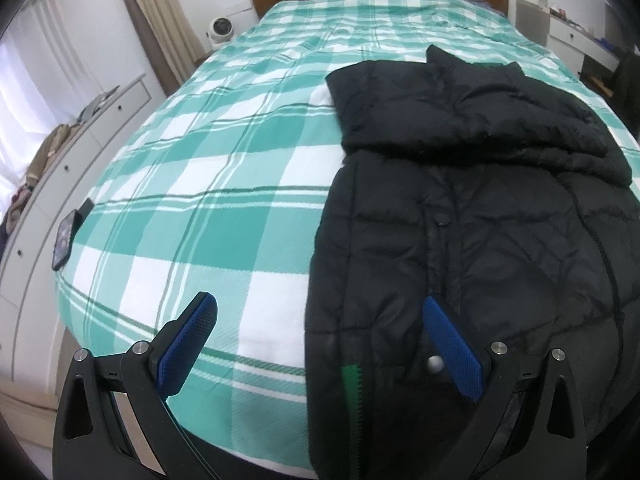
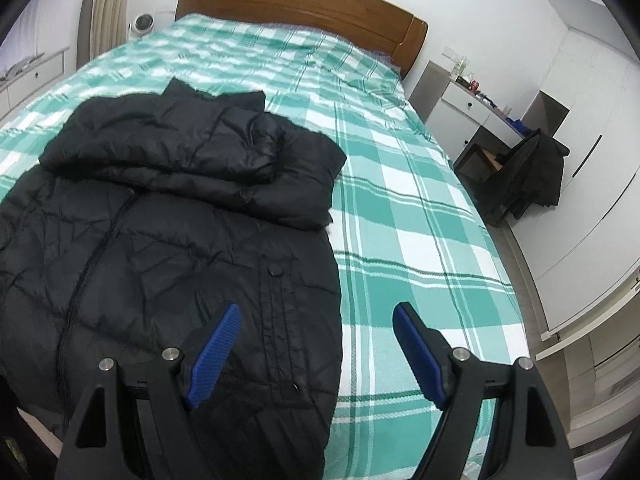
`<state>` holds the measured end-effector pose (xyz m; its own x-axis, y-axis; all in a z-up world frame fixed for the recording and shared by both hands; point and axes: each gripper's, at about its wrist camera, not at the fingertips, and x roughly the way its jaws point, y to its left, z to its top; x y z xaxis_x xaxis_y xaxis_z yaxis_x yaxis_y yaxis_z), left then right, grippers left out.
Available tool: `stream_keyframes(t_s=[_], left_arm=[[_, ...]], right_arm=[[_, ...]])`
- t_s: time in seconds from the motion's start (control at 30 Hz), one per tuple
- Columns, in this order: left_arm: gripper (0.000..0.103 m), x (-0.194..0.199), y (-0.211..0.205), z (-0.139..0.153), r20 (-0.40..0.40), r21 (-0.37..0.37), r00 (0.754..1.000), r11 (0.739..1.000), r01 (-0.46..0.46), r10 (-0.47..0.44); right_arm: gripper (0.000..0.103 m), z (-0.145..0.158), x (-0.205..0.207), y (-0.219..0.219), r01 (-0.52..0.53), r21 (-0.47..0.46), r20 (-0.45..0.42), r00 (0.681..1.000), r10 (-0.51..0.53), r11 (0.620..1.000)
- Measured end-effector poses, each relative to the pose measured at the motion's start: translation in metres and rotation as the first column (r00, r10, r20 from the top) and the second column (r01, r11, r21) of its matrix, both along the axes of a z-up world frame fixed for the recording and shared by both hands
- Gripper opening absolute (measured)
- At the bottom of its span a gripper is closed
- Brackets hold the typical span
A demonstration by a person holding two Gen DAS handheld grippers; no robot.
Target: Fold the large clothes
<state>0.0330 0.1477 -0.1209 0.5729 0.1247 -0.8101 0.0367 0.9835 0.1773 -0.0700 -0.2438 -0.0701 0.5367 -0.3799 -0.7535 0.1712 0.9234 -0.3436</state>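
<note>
Left gripper [image 1: 320, 316]: I see jaws spread wide, nothing between them.
Right gripper [image 2: 318, 322]: jaws apart too, empty.
Black puffer jacket [image 1: 472, 216]: flat on the plaid bedspread [image 1: 208, 200], sleeves folded across the chest; its near hem edges sit between each claw's fingers.
Phone [image 1: 64, 238]: far left of my left claw.

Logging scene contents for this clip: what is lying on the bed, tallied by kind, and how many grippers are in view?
Black puffer jacket: 1, sleeves folded across its chest
Phone: 1, at the bed's left edge
Grippers: 2, left gripper and right gripper, both with fingers spread above the bedspread
Total: 4
</note>
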Motion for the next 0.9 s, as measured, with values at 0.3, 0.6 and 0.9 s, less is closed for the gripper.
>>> stream_keyframes(t_s=[0.3, 0.6, 0.9], left_arm=[[0.102, -0.003, 0.002, -0.006, -0.017, 0.001, 1.000, 1.000, 0.009, -0.009], [0.102, -0.008, -0.015, 0.004, -0.013, 0.000, 0.999, 0.999, 0.038, -0.038], [0.102, -0.026, -0.057, 0.056, 0.065, 0.042, 0.993, 0.995, 0.094, -0.097]], right_arm=[[0.081, -0.002, -0.004, -0.003, 0.008, -0.041, -0.030, 1.000, -0.010, 0.999], [0.081, 0.007, -0.012, -0.003, -0.008, -0.053, -0.015, 1.000, 0.007, 0.999], [0.081, 0.007, -0.013, 0.002, -0.034, -0.020, -0.013, 0.999, 0.033, 0.999]])
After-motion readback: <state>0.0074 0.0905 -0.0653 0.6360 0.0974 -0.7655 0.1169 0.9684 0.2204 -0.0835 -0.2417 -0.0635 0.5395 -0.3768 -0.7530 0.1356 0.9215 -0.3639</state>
